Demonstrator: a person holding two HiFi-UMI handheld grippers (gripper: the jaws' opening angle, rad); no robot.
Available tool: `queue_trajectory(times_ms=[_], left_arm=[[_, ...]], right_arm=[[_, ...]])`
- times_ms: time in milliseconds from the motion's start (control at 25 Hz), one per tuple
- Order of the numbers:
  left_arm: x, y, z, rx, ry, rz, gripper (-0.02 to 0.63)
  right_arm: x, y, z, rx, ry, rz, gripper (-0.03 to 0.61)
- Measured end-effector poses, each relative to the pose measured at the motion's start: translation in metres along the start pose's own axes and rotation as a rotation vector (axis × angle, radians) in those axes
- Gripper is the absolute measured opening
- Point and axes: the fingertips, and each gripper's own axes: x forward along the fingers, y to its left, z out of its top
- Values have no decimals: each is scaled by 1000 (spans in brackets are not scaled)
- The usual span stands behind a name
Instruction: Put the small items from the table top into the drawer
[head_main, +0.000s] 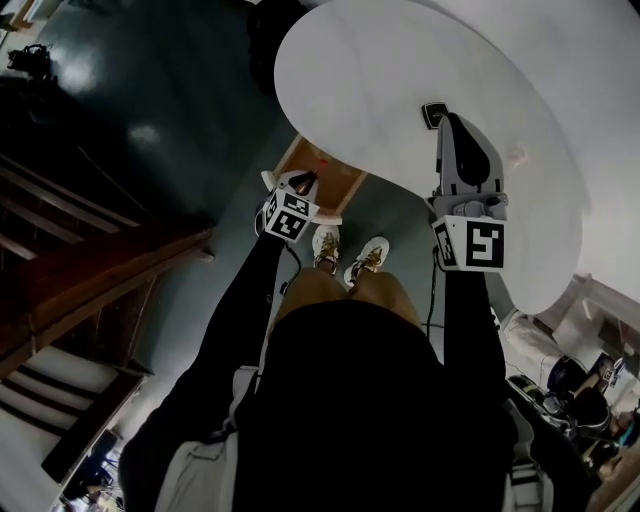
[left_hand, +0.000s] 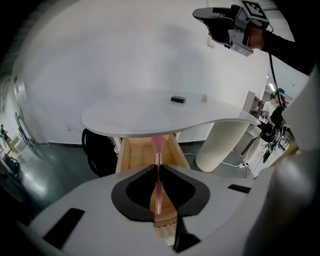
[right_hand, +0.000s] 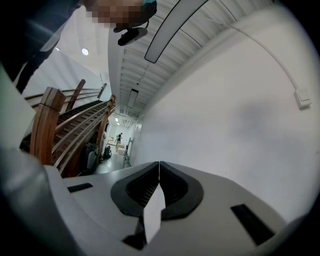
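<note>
Jaws on my left gripper (left_hand: 158, 169) are clamped on a thin pink stick (left_hand: 157, 148), which points down toward the open wooden drawer (left_hand: 131, 156) jutting out from under the white table (left_hand: 125, 120). My right gripper (right_hand: 159, 166) has its jaws pressed together on nothing, level above the table top and facing a white wall. A small black item (left_hand: 178, 99) and a small white piece (left_hand: 204, 98) lie near each other on the table top, the black one just ahead of my right gripper.
</note>
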Motion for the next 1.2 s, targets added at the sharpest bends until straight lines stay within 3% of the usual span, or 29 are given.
queue_trajectory(times_ms=[400, 720, 920, 1200], left_arm=[[33, -17, -32, 12, 147, -78, 56], [37, -21, -32, 64, 155, -95, 58], [37, -19, -36, 68, 164, -83, 117], [31, -18, -30, 79, 139, -79, 117]], right_arm=[[-13, -4, -5, -13, 34, -41, 26], [-22, -1, -7, -12, 47, -54, 28], [-24, 3, -2, -18, 34, -55, 26], [-30, 0, 3, -27, 25, -73, 27]])
